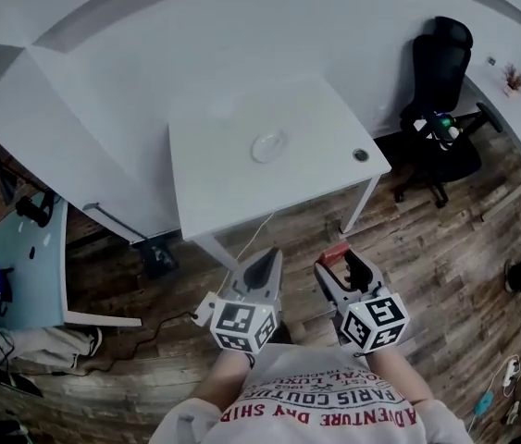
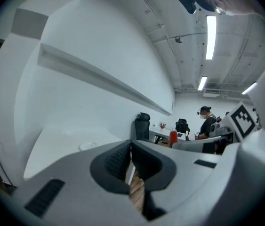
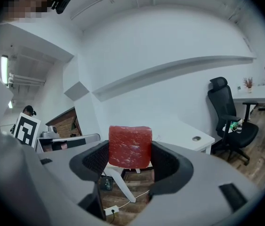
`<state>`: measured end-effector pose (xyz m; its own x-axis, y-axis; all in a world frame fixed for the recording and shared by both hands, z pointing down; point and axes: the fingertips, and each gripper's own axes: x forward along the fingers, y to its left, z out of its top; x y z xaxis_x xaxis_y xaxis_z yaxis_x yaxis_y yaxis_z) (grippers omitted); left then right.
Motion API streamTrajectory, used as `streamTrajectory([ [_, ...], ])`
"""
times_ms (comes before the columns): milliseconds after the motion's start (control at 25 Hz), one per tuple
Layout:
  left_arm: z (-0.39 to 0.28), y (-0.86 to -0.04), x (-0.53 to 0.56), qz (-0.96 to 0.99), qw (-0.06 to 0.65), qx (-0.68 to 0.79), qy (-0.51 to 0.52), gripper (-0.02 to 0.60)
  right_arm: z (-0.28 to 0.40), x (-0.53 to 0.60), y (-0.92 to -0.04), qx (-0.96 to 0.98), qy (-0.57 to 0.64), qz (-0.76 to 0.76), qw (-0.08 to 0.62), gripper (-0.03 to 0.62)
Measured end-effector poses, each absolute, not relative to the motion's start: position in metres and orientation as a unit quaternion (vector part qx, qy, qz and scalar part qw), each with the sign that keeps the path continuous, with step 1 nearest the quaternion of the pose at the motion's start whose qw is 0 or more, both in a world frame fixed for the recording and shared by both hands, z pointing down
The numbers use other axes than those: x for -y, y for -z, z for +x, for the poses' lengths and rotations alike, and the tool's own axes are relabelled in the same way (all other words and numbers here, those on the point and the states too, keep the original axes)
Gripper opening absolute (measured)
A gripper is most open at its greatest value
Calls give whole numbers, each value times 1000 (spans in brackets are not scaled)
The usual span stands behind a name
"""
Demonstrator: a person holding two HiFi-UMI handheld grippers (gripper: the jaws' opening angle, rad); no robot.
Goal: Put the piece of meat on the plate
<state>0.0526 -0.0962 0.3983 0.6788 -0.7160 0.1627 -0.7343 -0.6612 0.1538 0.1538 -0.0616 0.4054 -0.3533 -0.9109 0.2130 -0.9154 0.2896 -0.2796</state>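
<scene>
- We hold the piece of meat (image 3: 130, 146) clamped between the fingers of the right gripper (image 3: 130, 164), so the pick-up looks done.
- The left gripper (image 2: 131, 164) has its fingers pressed together on nothing.
- The plate (image 1: 268, 145) sits bare in the middle of the bench (image 1: 223, 192), at twelve o'clock from both grippers and well apart from them; they hang over the floor (image 1: 445, 266).
- What is left, as we judge it: carry the meat over the plate, lower it, let go.

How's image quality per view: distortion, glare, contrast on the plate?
Head view: strong fisheye, straight edges bow; white plate on white table, low contrast. Left gripper view: ceiling lights blown out, dark vignette at the corners. Right gripper view: meat crisp and evenly lit between the jaws, background bowed.
</scene>
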Motion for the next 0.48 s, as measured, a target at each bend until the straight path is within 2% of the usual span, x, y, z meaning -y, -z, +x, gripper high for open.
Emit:
streamTrajectory([
  [480,21,-386,281,921,100,374,-43,8,137,236,-387,771,-171,613,-14,282],
])
